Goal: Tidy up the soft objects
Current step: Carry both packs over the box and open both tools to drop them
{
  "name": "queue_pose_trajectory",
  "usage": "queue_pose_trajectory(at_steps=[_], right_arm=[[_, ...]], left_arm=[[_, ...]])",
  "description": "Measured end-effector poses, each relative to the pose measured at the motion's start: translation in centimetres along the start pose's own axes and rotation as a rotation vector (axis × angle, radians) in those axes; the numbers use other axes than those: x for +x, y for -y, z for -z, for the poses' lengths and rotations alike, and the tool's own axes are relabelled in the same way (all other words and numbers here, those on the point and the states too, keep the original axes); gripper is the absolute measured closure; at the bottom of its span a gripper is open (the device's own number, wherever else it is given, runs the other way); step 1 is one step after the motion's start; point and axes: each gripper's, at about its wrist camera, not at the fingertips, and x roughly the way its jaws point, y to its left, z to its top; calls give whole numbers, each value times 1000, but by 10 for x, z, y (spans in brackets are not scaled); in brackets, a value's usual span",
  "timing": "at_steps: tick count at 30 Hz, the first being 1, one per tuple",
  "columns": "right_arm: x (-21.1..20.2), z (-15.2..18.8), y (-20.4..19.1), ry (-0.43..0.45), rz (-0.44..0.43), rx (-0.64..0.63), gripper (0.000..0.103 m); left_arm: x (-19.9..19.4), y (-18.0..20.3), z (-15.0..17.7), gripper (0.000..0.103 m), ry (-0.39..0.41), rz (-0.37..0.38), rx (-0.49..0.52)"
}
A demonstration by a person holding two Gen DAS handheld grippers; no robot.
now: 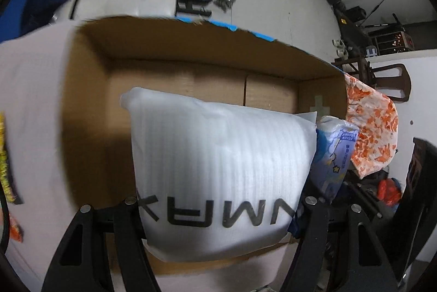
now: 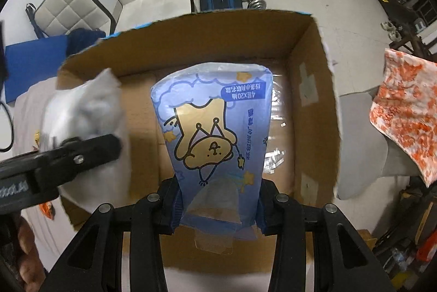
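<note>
On the left, the left gripper (image 1: 218, 215) was clamped on the white foam pouch (image 1: 218, 169), held over the open cardboard box (image 1: 90, 106). Beside it, the right gripper (image 2: 217, 212) squeezed the blue tissue pack (image 2: 215, 133) above the same box. The risk: both bundles nearly touched, so one could nudge the other off the rim. Only the right wrist view showed the tape-shiny box floor; only the left showed the pouch's lettering. The orange-patterned cloth (image 2: 404, 111) lay outside, right.

Bright, even indoor light with fisheye bending and black corners; motion blur smears the cardboard box (image 1: 90, 90) rim, and glare streaks its taped floor.
</note>
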Motion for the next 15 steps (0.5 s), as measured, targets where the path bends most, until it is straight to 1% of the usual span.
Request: queue_pose_trajectory(at_steps=[2, 4, 6, 9, 11, 15], right_arm=[[14, -12, 6, -10, 5, 7, 59], [25, -23, 11, -27, 31, 2, 58], [36, -32, 16, -42, 21, 4, 58], [45, -40, 14, -55, 21, -10, 57], [52, -46, 13, -60, 31, -27, 56], [65, -53, 15, -75, 34, -36, 53]], left_arm=[[14, 2, -12, 35, -21, 11, -7], [21, 2, -18, 35, -35, 8, -3], [29, 4, -24, 34, -48, 4, -2], [40, 12, -32, 33, -51, -49, 32], [45, 15, -34, 33, -51, -67, 45], [49, 15, -35, 32, -47, -74, 46]])
